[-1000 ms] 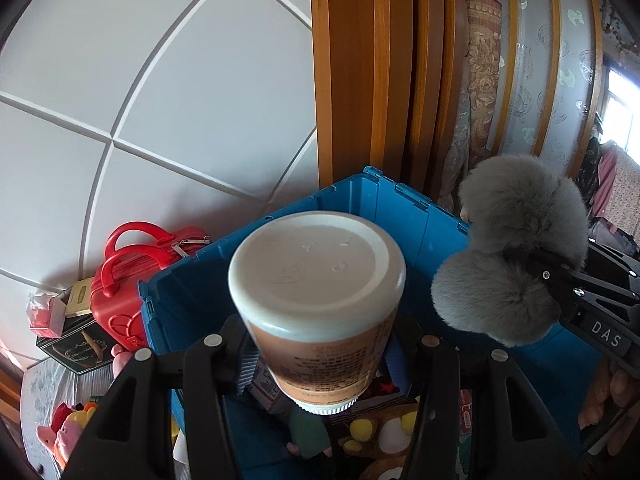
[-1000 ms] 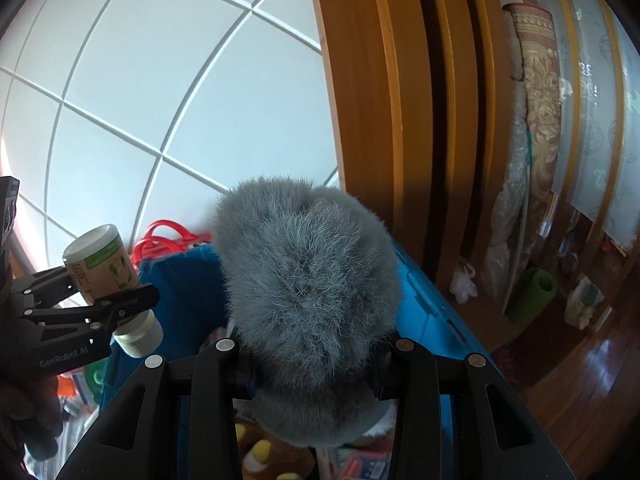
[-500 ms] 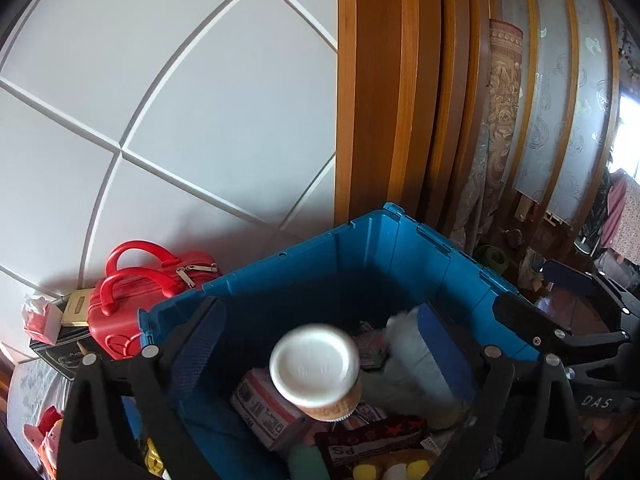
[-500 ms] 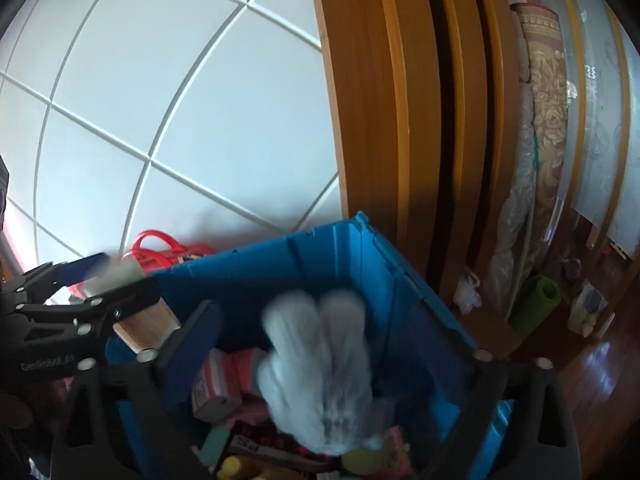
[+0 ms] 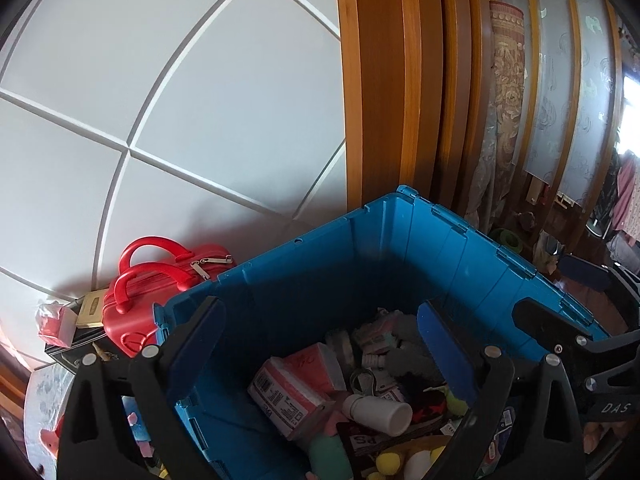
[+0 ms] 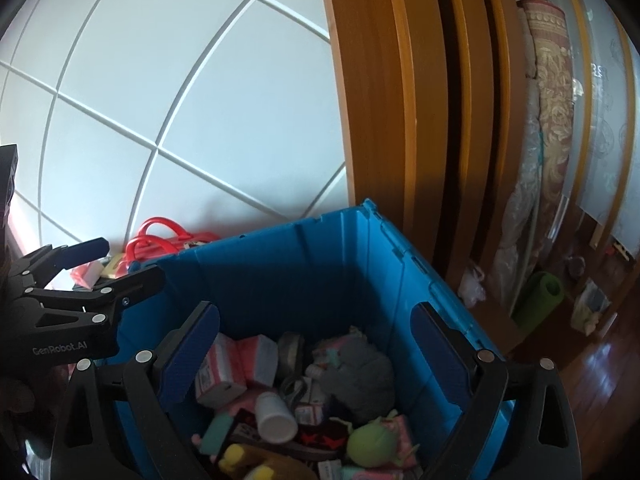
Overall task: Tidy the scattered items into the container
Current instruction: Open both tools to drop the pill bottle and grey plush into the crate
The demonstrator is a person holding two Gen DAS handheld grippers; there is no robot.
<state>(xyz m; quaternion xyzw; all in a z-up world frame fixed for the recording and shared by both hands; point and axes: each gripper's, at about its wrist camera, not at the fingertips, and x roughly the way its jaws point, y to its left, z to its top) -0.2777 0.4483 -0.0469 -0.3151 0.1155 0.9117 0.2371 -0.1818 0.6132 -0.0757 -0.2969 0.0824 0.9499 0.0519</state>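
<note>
**Ana:** Left wrist view first. What do the jaws look like?

**Ben:** The left gripper (image 5: 320, 360) stands spread wide with nothing between its blue pads. It hangs over the blue container (image 5: 460, 240), which fills the lower middle of the frame.

**Ana:** And the bottle?

**Ben:** The white-capped bottle (image 5: 378, 408) lies on its side among the clutter inside the container, low in the frame, just right of a pink and white box (image 5: 296, 388). The grey fluffy toy (image 5: 412, 354) rests further up the pile, toward the right pad.

**Ana:** Right wrist view?

**Ben:** The right gripper (image 6: 316, 352) is released too, fingers far apart, empty. Below it the same container (image 6: 360, 248) holds the bottle (image 6: 274, 416), cap toward the bottom of the frame, and the grey fluffy toy (image 6: 358, 372) just right of it. A green plush (image 6: 370, 442) sits at the lower right of the pile, a yellow plush (image 6: 248, 464) at the bottom edge.

**Ana:** Anything outside the container?

**Ben:** A red handbag (image 5: 160, 296) stands against the white panelled wall (image 5: 180, 100), left of the container and just beside it. The left gripper (image 6: 92, 280) shows at the left edge of the right view, also parted. A green rolled mat (image 6: 538, 296) lies on the floor at right, near the wooden door frame (image 6: 380, 100).
</note>
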